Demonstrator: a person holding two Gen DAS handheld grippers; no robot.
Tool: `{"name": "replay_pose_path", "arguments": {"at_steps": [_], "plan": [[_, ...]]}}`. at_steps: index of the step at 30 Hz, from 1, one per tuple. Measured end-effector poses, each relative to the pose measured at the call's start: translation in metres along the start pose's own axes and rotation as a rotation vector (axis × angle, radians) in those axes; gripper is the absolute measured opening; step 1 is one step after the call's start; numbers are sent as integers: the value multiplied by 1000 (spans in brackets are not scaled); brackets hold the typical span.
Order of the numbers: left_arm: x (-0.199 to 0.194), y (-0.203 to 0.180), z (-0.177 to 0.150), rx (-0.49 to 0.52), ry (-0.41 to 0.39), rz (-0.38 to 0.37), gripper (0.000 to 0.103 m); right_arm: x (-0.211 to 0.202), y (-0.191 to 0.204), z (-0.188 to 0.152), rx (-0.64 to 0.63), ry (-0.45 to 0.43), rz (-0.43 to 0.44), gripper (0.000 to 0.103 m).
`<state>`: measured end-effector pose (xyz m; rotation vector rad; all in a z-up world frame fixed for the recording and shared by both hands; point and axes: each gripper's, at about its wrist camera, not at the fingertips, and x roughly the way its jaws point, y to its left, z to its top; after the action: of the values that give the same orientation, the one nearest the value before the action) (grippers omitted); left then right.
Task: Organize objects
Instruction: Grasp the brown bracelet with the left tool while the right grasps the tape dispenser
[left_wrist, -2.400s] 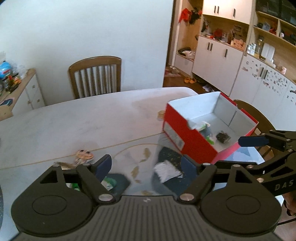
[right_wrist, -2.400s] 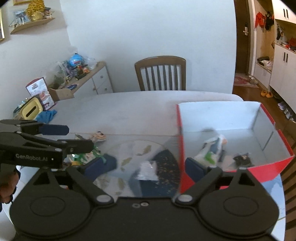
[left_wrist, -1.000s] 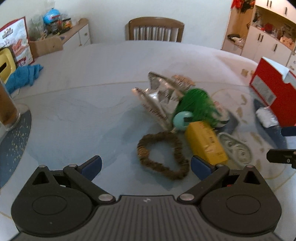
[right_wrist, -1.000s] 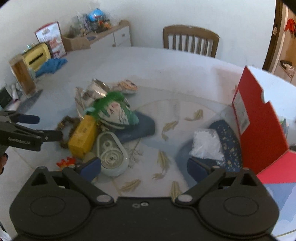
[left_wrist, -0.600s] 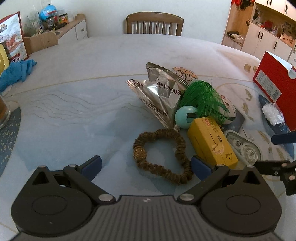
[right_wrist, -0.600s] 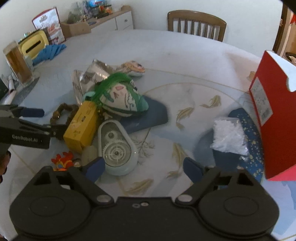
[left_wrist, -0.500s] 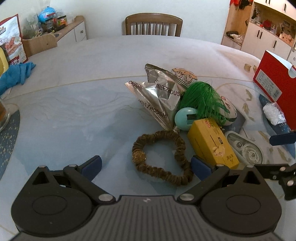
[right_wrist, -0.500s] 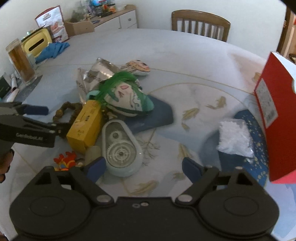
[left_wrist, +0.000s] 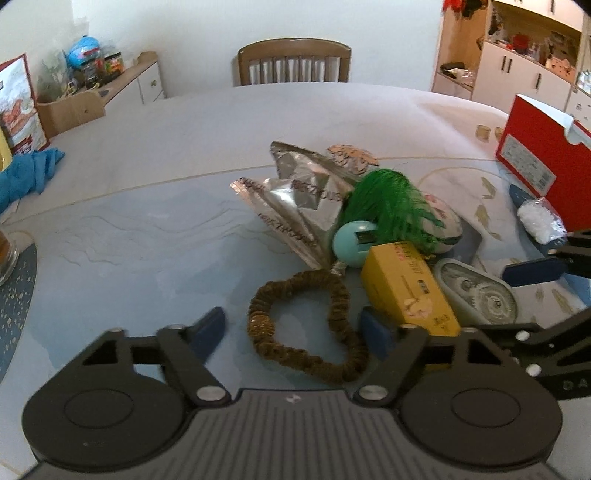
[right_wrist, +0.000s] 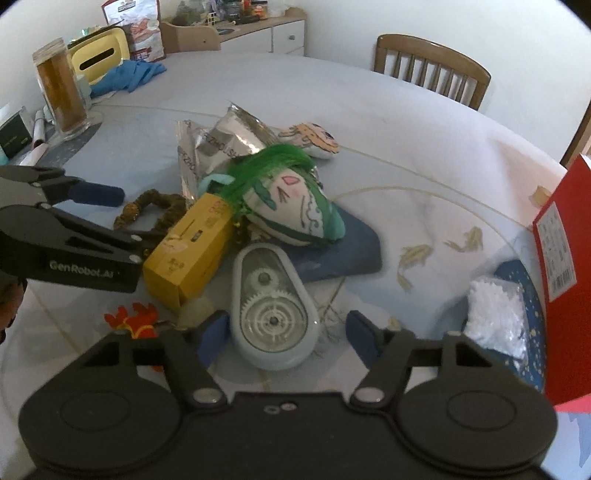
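Looking along the left gripper, its two blue pads stand apart and have just been closing in; the brown hair scrunchie lies on the table between them, but the pads do not press on it. Just beyond the right pad is the yellow box, and further to the right of it the grey tape dispenser. Ahead of the gripper lie the silver foil bag, a small teal ball and the green-haired doll head. Far to the right stands the red box, with a white packet in front of it. The right gripper's finger comes in from the right edge.

In the right wrist view, the right gripper has its pads apart too, and they also have just been closing; the tape dispenser lies between them, with a gap at the right pad, while the left pad is very near its edge and I cannot tell if it touches. To the left is the yellow box, ahead the doll head on a blue cloth. The left gripper reaches in from the left, over the scrunchie. The red box is at the right edge.
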<state>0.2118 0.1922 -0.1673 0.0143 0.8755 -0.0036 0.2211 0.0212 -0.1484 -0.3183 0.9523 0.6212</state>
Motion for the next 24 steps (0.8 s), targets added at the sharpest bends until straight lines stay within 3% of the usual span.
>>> {"name": "replay_pose_path", "arguments": {"at_steps": [3,5,8,24], "plan": [[-3,-3,1,8,0,-8,51,-1,2,1,-8,-4,4,52],[-5,-3,1,-3,0,-1,36,-2,3,1,-11,1,2,51],[-5,0,2,-20,7,5,27,-5,1,0,6,-2,13,51],[-49,1,9,-86,0,-55,23,-58,-15,-14,74,-37,0,51]]}}
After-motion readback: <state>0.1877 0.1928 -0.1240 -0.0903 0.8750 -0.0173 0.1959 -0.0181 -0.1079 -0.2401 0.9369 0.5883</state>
